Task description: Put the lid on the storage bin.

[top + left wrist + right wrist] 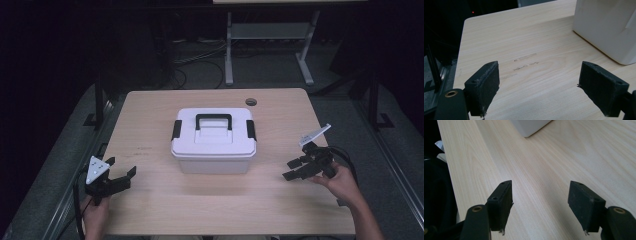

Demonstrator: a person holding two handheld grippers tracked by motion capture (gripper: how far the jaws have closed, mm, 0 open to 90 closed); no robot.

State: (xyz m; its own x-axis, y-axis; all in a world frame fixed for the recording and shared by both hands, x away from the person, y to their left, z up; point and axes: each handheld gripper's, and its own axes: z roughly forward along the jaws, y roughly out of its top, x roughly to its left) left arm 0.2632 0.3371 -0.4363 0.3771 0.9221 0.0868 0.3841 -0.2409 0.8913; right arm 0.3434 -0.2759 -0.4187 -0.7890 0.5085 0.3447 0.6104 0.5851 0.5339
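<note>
white lidded box mid-table; left gripper near left, right gripper near right, both jaws wide, empty

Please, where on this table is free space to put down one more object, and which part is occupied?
The white box occupies the middle of the table. Bare wood lies in a strip along the near edge between the left gripper and the right gripper, both open. The left side beside the box is also free, as is the far strip behind it, apart from the small round hole.
</note>
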